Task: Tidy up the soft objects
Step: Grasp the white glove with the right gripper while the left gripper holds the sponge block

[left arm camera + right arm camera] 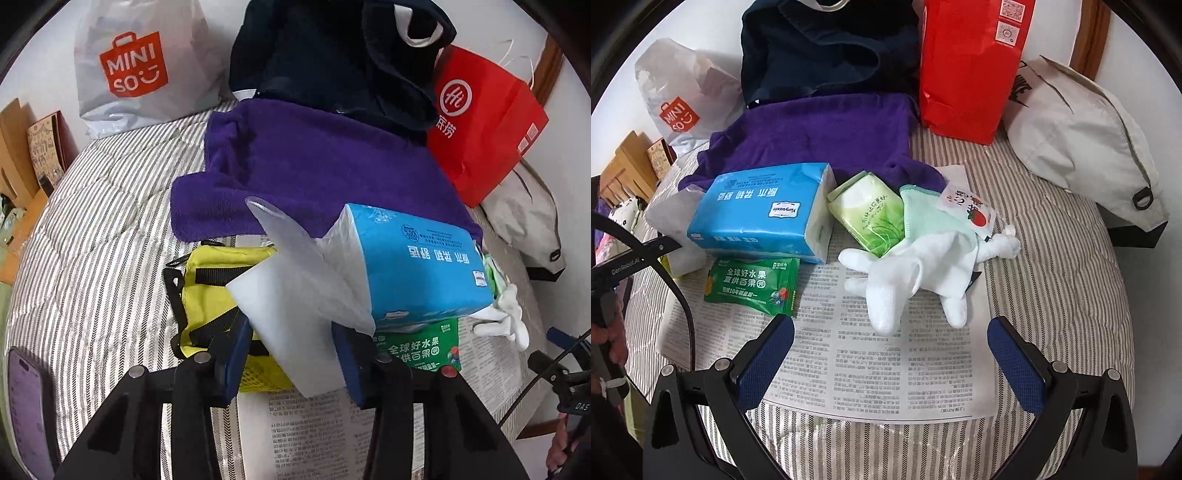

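Observation:
My left gripper (291,336) is shut on a white foam block in clear wrap (295,295), held just above a yellow mesh bag (214,295). The block touches the end of a blue tissue pack (417,266). My right gripper (890,354) stands open over a newspaper (886,376), nothing between its fingers. Just beyond it lie white gloves (905,273), partly over a green tissue pack (868,218) and a mint cloth (923,214). A green sachet (753,284) lies by the blue tissue pack (764,214). A purple towel (314,166) is spread behind.
On the striped bed cover (110,206), a white Miniso bag (136,66), dark navy clothing (332,55) and a red paper bag (487,122) line the wall. A beige bag (1078,133) sits at the right. A phone (26,406) lies at the near left.

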Motion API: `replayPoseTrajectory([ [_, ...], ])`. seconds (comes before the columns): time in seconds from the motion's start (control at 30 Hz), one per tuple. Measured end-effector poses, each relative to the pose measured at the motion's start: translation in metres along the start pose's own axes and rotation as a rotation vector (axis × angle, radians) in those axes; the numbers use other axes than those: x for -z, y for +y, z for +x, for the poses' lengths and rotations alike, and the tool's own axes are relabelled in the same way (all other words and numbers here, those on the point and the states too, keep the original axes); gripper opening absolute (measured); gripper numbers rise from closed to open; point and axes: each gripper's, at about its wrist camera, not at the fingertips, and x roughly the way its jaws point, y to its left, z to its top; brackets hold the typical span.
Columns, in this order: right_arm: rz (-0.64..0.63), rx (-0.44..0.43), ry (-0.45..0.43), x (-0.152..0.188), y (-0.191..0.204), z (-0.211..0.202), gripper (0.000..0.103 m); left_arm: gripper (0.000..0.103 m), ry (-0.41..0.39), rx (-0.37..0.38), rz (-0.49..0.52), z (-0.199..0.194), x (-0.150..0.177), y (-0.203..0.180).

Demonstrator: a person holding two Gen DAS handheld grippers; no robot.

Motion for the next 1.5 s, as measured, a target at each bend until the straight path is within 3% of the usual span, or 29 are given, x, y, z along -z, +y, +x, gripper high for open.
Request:
replayPoseTrajectory([
  [0.23,0.009,-0.01,-0.022,-0.002,-0.004,-0.004,0.103,0.04,-0.053,-0.033,0.007,-0.033,0.006,0.008],
  [0.53,0.047,-0.003,-0.07,-0.008,-0.024,-0.012,0.103,0.04,-0.098,-0.019,0.0,-0.064,0.01,0.015],
  [1.0,0.151,-0.012,-0.022,-0.031,-0.076,0.044,0.103,0.04,-0.117,-0.044,-0.008,-0.074,0.003,0.023],
  [1.17,0.141,-0.093,0.005,-0.023,-0.063,0.05,0.103,0.04,-0.117,-0.026,-0.006,-0.074,0.001,0.02],
  [1.3,0.089,-0.094,0.015,-0.022,-0.046,0.059,0.102,0.04,-0.121,-0.017,0.006,-0.075,0.0,0.015],
  [1.37,0.082,-0.073,0.031,-0.023,-0.043,0.069,0.096,0.04,-0.12,-0.016,0.01,-0.075,0.001,0.013],
  [1.43,0.084,-0.092,0.033,-0.023,-0.043,0.075,0.08,0.04,-0.113,-0.013,0.008,-0.073,0.002,0.013],
  [1.5,0.083,-0.095,0.039,-0.021,-0.044,0.079,0.054,0.04,-0.111,-0.014,0.009,-0.073,0.004,0.013],
])
